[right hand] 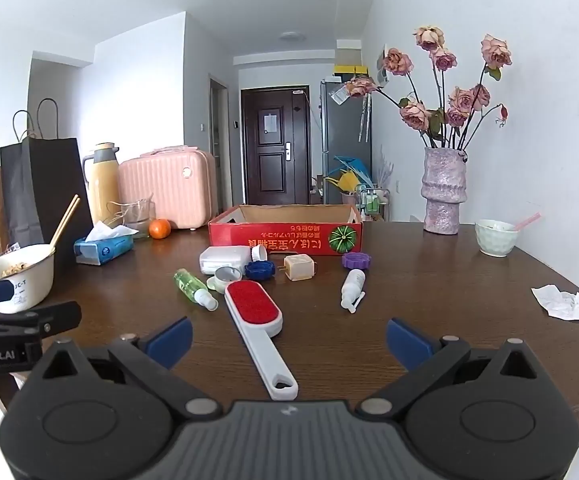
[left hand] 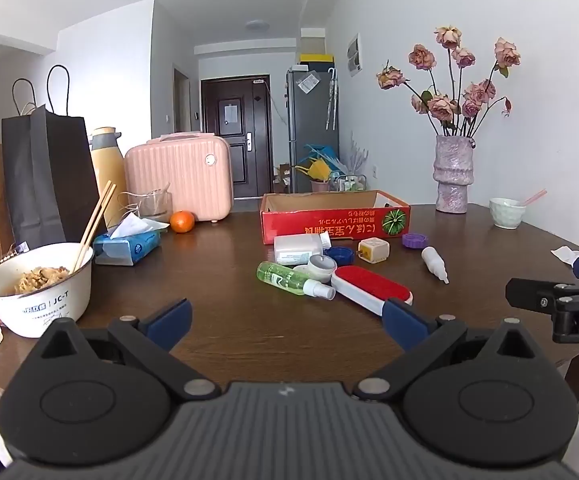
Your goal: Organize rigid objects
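Red felt is facing up on the brush (right hand: 254, 307), and it is lying straight ahead of your right tongs (right hand: 287, 338), its white handle running back toward you and ending between the two blue pads. Its long axis is slanting from far-left to near-right, so it is running roughly along your reach rather than across it. Your right hand looks nearer; from your left tongs (left hand: 285, 326) the brush is sitting ahead and off to the right. Both pairs of tongs are standing wide, released and gripping nothing.

The loose things are lying on the bench (right hand: 429, 320) just in front of the red box (right hand: 285, 240), which looks like where they belong. You are looking at one brush, one green spray bottle (right hand: 193, 289), one white dropper bottle (right hand: 352, 286), one white case (right hand: 225, 260), one cube plug (right hand: 298, 267), one small round tin (right hand: 225, 276), one blue cap (right hand: 259, 270) and one purple cap (right hand: 356, 260).
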The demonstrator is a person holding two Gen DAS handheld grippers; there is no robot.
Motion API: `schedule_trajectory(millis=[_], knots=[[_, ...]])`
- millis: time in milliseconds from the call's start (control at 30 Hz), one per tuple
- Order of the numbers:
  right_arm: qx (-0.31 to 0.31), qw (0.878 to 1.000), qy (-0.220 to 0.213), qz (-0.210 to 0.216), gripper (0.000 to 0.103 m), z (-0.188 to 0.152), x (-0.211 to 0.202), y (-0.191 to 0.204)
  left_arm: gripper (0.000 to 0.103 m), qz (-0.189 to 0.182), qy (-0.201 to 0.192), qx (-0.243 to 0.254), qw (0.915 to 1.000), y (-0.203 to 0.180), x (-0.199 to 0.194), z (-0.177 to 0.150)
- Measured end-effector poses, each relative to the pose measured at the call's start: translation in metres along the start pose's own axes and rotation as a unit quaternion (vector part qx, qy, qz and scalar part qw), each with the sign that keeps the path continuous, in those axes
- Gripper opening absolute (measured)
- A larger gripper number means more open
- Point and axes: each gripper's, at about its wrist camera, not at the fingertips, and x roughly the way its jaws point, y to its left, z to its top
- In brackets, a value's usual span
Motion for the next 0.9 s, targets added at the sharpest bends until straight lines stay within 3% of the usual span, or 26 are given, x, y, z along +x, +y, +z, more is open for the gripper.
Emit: schedule_trajectory(millis=[167, 900], knots=[[-0.002, 1.000, -0.001, -0.001, 0.103, 0.0003, 0.0000, -0.0024, 0.103, -0.004, 0.019, -0.010, 0.9998, 0.0018, 0.0023, 0.0006], [-0.005, 1.000, -0.007, 0.002, 0.103, -0.0004, -0.0057, 0.0053, 0.103, -0.004, 0.012, -0.012, 0.9998, 0.0039, 0.0028, -0.0003]])
